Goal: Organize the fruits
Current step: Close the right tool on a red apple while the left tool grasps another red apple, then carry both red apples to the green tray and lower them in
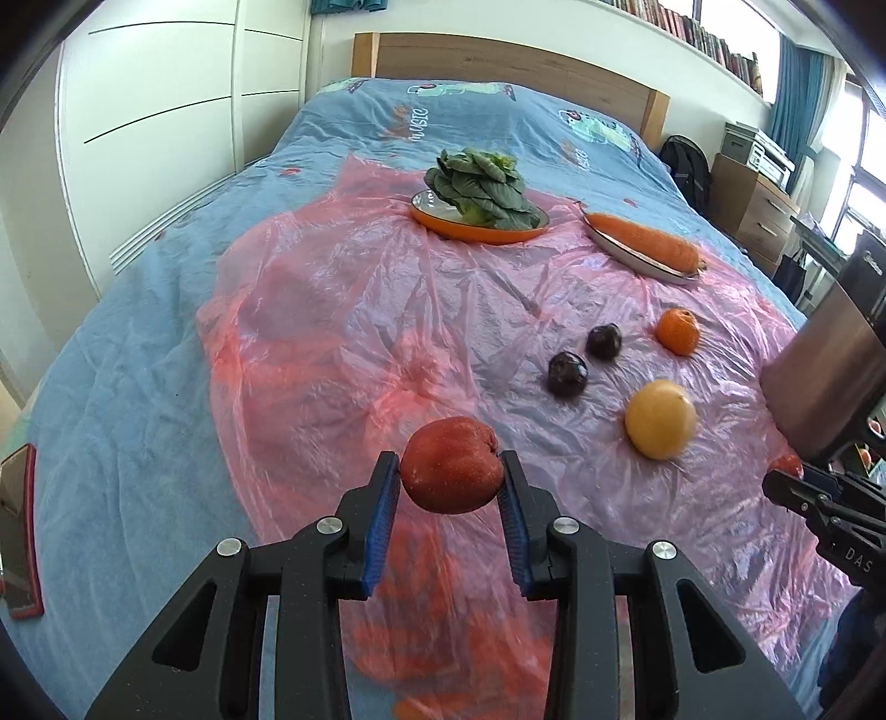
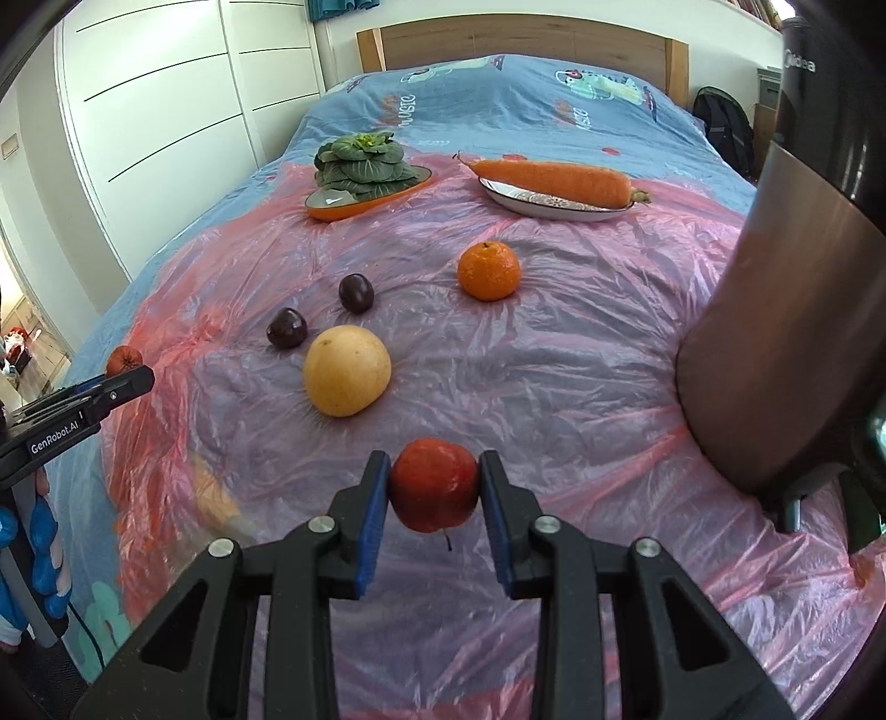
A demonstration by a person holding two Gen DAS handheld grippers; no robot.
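Observation:
My left gripper (image 1: 449, 471) is shut on a red apple (image 1: 451, 465) and holds it above the pink plastic sheet (image 1: 332, 310). My right gripper (image 2: 433, 479) is shut on a second red apple (image 2: 434, 484), also lifted. On the sheet lie a yellow round fruit (image 2: 347, 377), two dark plums (image 2: 287, 328) (image 2: 355, 292) and an orange mandarin (image 2: 489, 271). In the left wrist view the yellow fruit (image 1: 660, 418), plums (image 1: 567, 374) (image 1: 603, 341) and mandarin (image 1: 677, 330) lie to the right of my left gripper.
An orange plate (image 2: 354, 209) with leafy greens (image 2: 362, 163) and a white plate (image 2: 526, 207) with a carrot (image 2: 554, 180) sit at the back. A brown appliance (image 2: 775, 332) stands at the right. The bed's wooden headboard (image 2: 526, 41) is behind. A phone (image 1: 19, 526) lies at left.

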